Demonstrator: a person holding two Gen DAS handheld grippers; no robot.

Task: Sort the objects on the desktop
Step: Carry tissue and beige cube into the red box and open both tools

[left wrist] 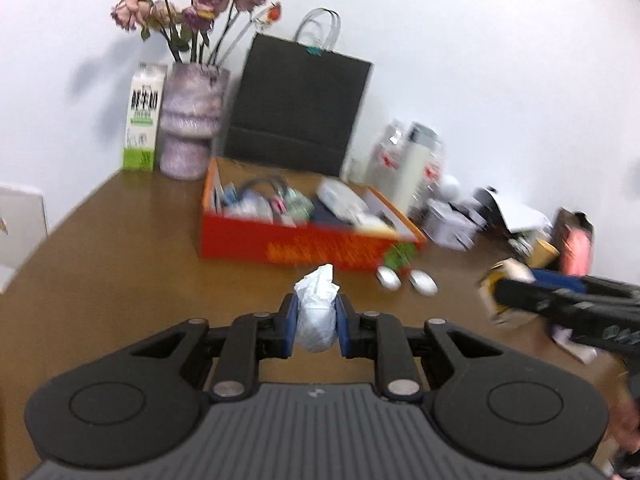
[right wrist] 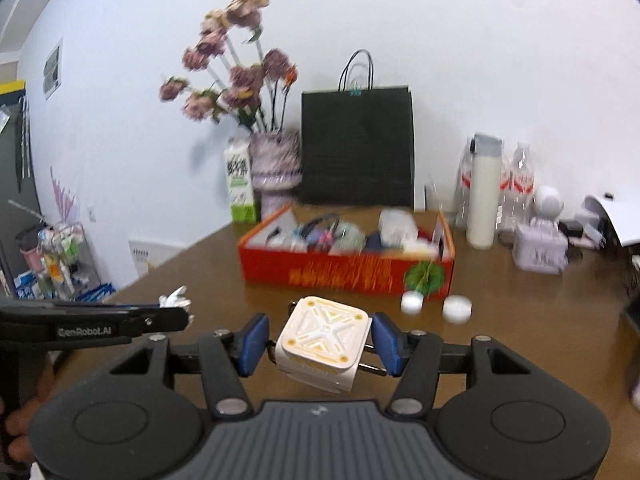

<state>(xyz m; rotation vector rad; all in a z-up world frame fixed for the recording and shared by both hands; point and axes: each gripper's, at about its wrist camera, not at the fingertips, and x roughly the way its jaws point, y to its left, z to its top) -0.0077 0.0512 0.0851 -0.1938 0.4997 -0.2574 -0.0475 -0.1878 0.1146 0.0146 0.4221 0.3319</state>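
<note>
My left gripper is shut on a crumpled white tissue wad, held above the brown desk. In the right wrist view, my right gripper is shut on a white cube box with a yellow pattern, its blue pads against the box's sides. Ahead of both stands a red cardboard box filled with several small items. From the side, the right gripper with its box shows at the right of the left wrist view, and the left gripper with the tissue at the left of the right wrist view.
Two small white round objects lie in front of the red box. Behind it stand a black paper bag, a vase of dried flowers and a milk carton. Bottles, a white flask and small boxes crowd the right.
</note>
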